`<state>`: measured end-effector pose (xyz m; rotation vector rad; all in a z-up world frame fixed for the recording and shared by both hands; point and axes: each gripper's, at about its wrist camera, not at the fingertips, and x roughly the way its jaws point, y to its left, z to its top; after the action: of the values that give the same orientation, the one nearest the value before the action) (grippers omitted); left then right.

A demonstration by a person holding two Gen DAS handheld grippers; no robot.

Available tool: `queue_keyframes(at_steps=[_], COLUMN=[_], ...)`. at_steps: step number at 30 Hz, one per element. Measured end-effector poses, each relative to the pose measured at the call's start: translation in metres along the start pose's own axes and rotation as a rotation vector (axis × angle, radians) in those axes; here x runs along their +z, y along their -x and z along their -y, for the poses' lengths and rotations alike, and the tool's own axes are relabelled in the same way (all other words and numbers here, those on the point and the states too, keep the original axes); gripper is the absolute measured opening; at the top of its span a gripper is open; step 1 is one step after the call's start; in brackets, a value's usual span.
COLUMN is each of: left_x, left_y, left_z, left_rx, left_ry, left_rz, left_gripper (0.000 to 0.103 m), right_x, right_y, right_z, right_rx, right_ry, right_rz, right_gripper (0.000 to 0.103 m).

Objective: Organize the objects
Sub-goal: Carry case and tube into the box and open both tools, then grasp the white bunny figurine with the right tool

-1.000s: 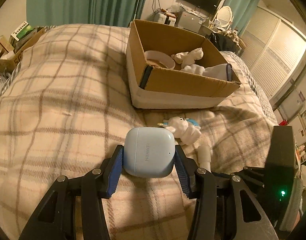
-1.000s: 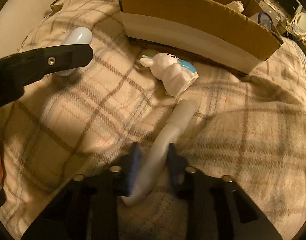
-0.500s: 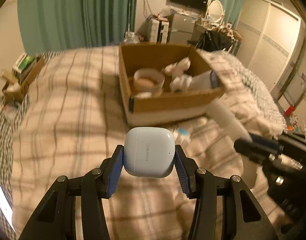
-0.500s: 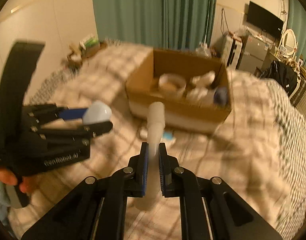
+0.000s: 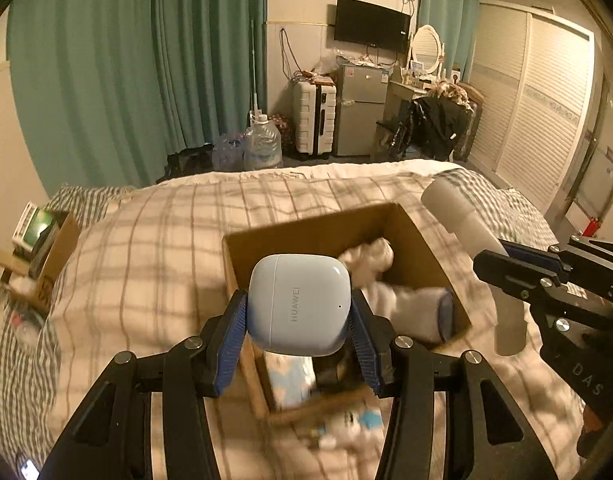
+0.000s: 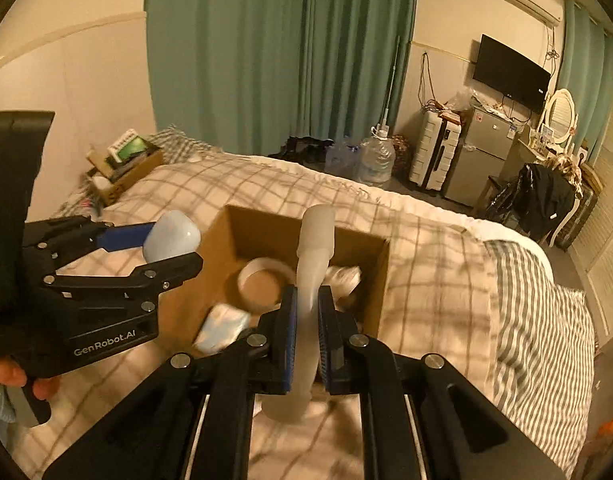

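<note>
Pale blue plastic marked the earbud case (image 5: 299,305), which was gripped between the blue pads of the left claw (image 5: 299,320) and held in the air above the near left edge of the cardboard box (image 5: 420,236). The word HUAWEI was seen on its front face. In the right wrist view the same case (image 6: 171,236) was seen clenched in the left claw (image 6: 162,246), just left of the box (image 6: 382,276).

A whitish tube (image 6: 312,280) was clamped between the pads of the right claw (image 6: 306,336), its capped end pointed up and forward over the open box. In the left wrist view the tube (image 5: 462,224) was seen at the right, held by the right claw (image 5: 506,264) beside the box's right wall.

The box was set on a bed covered by a plaid blanket (image 5: 146,248). Inside it a round white bowl (image 6: 262,284), a white plush toy (image 5: 370,256) and other blurred pale items were visible. A small white and blue figurine (image 5: 358,424) was left on the blanket just in front of the box, though it was blurred.
</note>
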<state>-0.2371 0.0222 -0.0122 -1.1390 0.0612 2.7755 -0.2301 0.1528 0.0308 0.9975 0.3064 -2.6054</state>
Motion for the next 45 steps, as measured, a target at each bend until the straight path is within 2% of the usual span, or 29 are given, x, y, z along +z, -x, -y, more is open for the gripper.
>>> queue_keyframes(at_steps=[7, 10, 11, 12, 13, 14, 15, 16, 21, 25, 26, 29, 32, 34, 37, 40, 42, 45], left_x=[0.006, -0.001, -0.003, -0.005, -0.006, -0.007, -0.008, -0.009, -0.012, -0.020, -0.022, -0.035, -0.057, -0.075, -0.102, -0.120, -0.127, -0.135], left_y=[-0.050, -0.065, -0.067, -0.066, -0.065, -0.062, -0.058, -0.054, -0.016, 0.034, 0.043, 0.068, 0.077, 0.075, 0.061, 0.038, 0.024, 0.009], left_z=[-0.005, -0.005, -0.005, -0.004, -0.004, -0.004, -0.004, -0.005, -0.011, -0.017, -0.019, -0.027, -0.037, -0.043, -0.047, -0.048, -0.052, -0.063], left_rx=[-0.007, -0.004, 0.002, 0.016, 0.032, 0.052, 0.070, 0.074, 0.064, 0.054, 0.057, 0.080, 0.105, 0.141, 0.162, 0.183, 0.196, 0.203], left_ry=[0.001, -0.028, -0.032, -0.034, -0.035, -0.034, -0.033, -0.033, -0.019, 0.008, 0.014, 0.041, 0.078, 0.112, 0.125, 0.101, 0.093, 0.131], left_rz=[-0.021, -0.041, -0.040, -0.034, -0.029, -0.020, -0.007, 0.000, 0.010, 0.061, 0.066, 0.078, 0.075, 0.074, 0.069, 0.006, -0.048, -0.111], left_gripper=[0.052, 0.054, 0.061, 0.076, 0.084, 0.096, 0.098, 0.098, 0.101, 0.103, 0.103, 0.103, 0.103, 0.103, 0.103, 0.103, 0.103, 0.103], right_x=[0.003, -0.003, -0.006, -0.008, -0.009, -0.010, -0.011, -0.012, -0.017, -0.019, -0.020, -0.030, -0.046, -0.059, -0.083, -0.107, -0.126, -0.142], right_y=[-0.048, -0.060, -0.060, -0.059, -0.057, -0.052, -0.047, -0.041, 0.011, 0.060, 0.069, 0.094, 0.099, 0.087, 0.049, 0.002, -0.023, -0.050], right_z=[0.019, 0.026, 0.027, 0.028, 0.030, 0.031, 0.032, 0.033, 0.029, 0.015, 0.011, -0.003, -0.016, -0.023, -0.032, -0.043, -0.049, -0.059], right_rx=[-0.015, -0.022, -0.028, -0.030, -0.029, -0.027, -0.029, -0.037, -0.101, -0.145, -0.147, -0.140, -0.129, -0.112, -0.071, -0.088, -0.066, -0.038], right_ry=[-0.050, -0.079, -0.086, -0.092, -0.099, -0.105, -0.108, -0.110, -0.096, -0.058, -0.050, -0.040, -0.063, -0.088, -0.140, -0.151, -0.148, -0.124], right_rz=[-0.002, -0.005, -0.004, 0.000, 0.009, 0.021, 0.030, 0.037, 0.093, 0.128, 0.135, 0.160, 0.165, 0.145, 0.065, -0.039, -0.107, -0.196], right_gripper=[0.014, 0.025, 0.034, 0.046, 0.051, 0.057, 0.058, 0.058, 0.076, 0.079, 0.080, 0.091, 0.093, 0.093, 0.093, 0.093, 0.093, 0.093])
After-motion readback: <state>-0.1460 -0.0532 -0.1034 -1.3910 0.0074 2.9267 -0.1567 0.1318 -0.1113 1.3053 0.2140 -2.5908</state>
